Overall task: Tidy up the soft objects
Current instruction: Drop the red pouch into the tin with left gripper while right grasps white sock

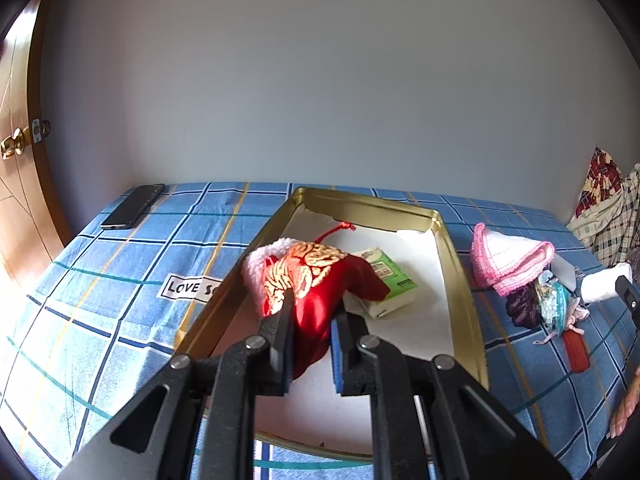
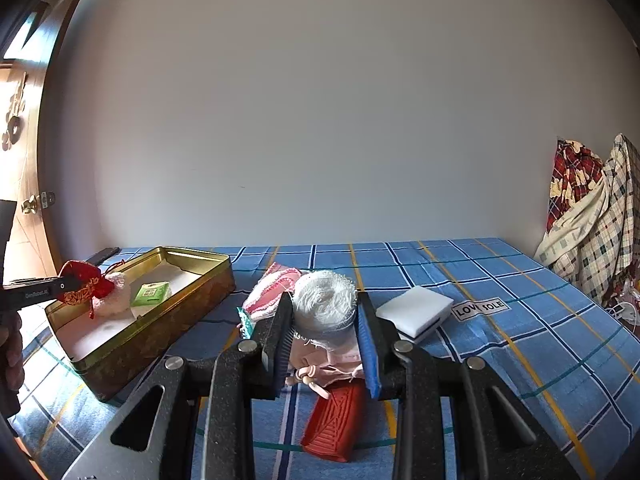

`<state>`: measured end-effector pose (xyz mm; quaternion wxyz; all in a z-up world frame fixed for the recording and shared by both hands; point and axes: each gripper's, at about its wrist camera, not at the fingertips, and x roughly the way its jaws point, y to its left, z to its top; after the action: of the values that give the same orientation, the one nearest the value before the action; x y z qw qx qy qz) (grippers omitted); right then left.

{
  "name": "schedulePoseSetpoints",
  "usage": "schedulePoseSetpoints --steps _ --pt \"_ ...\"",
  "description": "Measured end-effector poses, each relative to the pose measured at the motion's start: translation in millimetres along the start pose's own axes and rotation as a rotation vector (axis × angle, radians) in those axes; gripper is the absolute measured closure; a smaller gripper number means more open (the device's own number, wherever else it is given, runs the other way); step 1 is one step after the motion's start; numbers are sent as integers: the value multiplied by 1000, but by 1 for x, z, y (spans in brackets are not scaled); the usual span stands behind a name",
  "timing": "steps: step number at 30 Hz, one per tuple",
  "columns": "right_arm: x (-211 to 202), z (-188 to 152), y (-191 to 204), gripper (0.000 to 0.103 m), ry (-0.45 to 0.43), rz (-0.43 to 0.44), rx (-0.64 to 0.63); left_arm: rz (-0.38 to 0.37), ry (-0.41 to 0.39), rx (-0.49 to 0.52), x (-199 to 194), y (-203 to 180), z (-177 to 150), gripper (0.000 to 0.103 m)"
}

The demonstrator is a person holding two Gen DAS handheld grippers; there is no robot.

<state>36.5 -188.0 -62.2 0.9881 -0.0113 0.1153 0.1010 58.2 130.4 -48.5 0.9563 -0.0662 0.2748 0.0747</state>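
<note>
Left-wrist view, left to right: phone [image 1: 134, 206] at 10 o'clock on the bed [image 1: 100, 280]; gold tin [image 1: 460, 256] at centre, white-lined, green tissue pack [image 1: 386, 280] lying inside at about 1 o'clock from my left tool [image 1: 310, 308]; left tool clamped tight on the red pouch [image 1: 320, 300], which hangs over the tin interior, not yet resting on the liner as far as I can judge; pouch long axis runs roughly 6 to 12, fleecy cuff and gold embroidery toward 11, drawstring trailing to 12; pink knitted cloth [image 1: 508, 260] outside the tin at 3 o'clock.

Right-wrist view: tin [image 2: 168, 320] sits at 9 o'clock, well apart from my right tool [image 2: 324, 316]; right tool partly closed, pads pressing a white yarn bundle [image 2: 324, 300] from both sides; pile beneath includes a red ridged item [image 2: 336, 420] at 6 o'clock; white sponge block [image 2: 416, 312] at 2 o'clock.

Judgement: left hand is nearer the tin, so the pouch goes first, a straight lowering and release; yarn must travel toward 9 o'clock afterwards.
</note>
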Motion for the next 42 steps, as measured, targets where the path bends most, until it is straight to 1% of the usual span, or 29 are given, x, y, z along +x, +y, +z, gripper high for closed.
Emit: schedulePoseSetpoints --steps 7,9,12,13,15,17,18,19,20,21,22,24,26,27,28,30,32,33,34,36,38,42 --pt "0 1 5 71 -7 12 -13 29 16 21 14 -2 -2 91" --pt "1 1 6 71 -6 17 -16 6 49 37 23 -7 -4 91" --pt "1 1 9 71 -5 22 -26 -77 141 64 38 -17 -9 91" --pt "1 1 10 71 -5 23 -26 -85 153 71 40 -19 -11 91" --pt "1 1 10 71 -5 26 -26 -78 149 84 38 -22 -13 91" --pt "2 2 11 71 -5 29 -28 -78 151 88 36 -22 -13 83" --pt "3 2 12 71 -4 31 -30 -73 147 82 35 -21 -13 76" --pt "3 2 13 71 -3 33 -33 -65 143 76 32 -19 -13 63" --pt "4 2 14 71 -3 34 -35 -56 138 77 30 -18 -13 56" --pt "4 1 15 71 -4 35 -37 -49 124 76 26 -17 -14 47" --pt "5 1 16 71 -4 35 -38 -42 115 79 23 -17 -14 41" --pt "5 1 17 71 -4 37 -40 -37 108 83 19 -17 -15 39" --pt "6 1 19 71 -2 38 -43 -42 98 77 12 -17 -16 34" --pt "7 1 19 71 -1 38 -44 -42 90 71 10 -16 -16 30" --pt "7 1 20 71 -1 38 -45 -42 77 64 8 -15 -16 28" --pt "8 1 20 71 0 40 -45 -41 56 41 3 -13 -16 27" --pt "10 1 21 71 3 44 -47 -48 24 14 -5 -9 -16 22" --pt "11 2 22 71 5 46 -49 -35 7 4 -9 -7 -17 17" --pt "12 2 23 71 7 49 -52 -8 -14 -5 -13 -5 -18 13" --pt "13 2 26 71 9 56 -56 26 -35 -17 -18 -2 -19 13" --pt "14 3 30 71 10 62 -60 41 -54 -32 -22 4 -21 13" --pt "18 10 42 71 4 90 -70 68 -60 -86 -24 20 -26 13"
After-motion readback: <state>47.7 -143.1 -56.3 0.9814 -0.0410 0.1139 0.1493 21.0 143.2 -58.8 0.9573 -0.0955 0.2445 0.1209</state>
